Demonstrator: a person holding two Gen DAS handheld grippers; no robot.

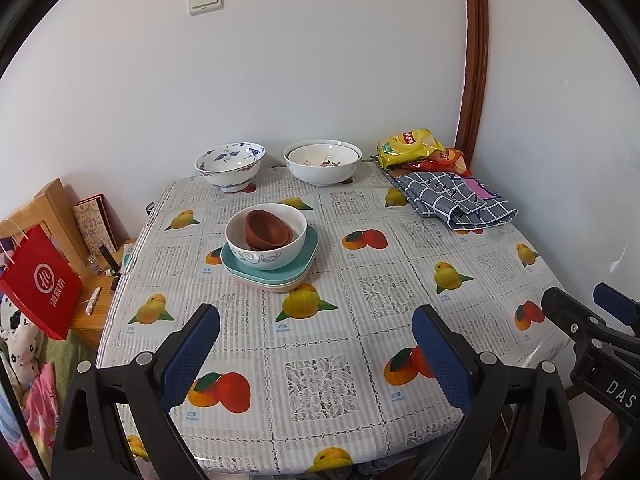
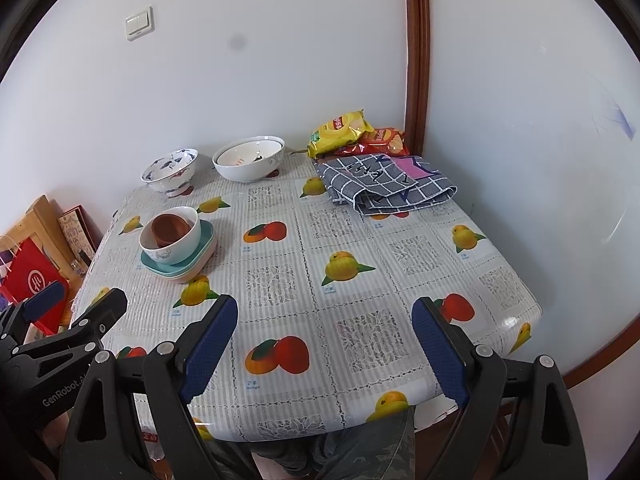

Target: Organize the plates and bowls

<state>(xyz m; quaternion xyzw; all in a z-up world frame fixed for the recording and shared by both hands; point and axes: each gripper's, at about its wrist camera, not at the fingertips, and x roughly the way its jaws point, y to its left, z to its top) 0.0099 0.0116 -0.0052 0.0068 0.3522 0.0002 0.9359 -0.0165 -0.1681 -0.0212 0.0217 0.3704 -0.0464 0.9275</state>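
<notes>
A stack stands on the table's left middle: teal and pale square plates (image 1: 308, 262) (image 2: 206, 246) under a white bowl (image 1: 276, 254) (image 2: 182, 246) that holds nested brown bowls (image 1: 266, 230) (image 2: 170, 228). A blue-patterned bowl (image 1: 230, 164) (image 2: 170, 170) and a large white bowl (image 1: 322, 162) (image 2: 248, 160) stand at the far edge by the wall. My left gripper (image 1: 316, 320) is open and empty above the near table, well short of the stack. My right gripper (image 2: 324, 316) is open and empty over the near right part; it also shows in the left wrist view (image 1: 580, 312).
The table carries a fruit-print cloth (image 1: 360, 280) (image 2: 360, 264). Snack bags (image 1: 412, 148) (image 2: 344, 128) and a folded checked cloth (image 1: 456, 198) (image 2: 384, 182) lie at the far right. A red bag (image 1: 40, 284) and a wooden stand (image 1: 60, 216) are left of the table.
</notes>
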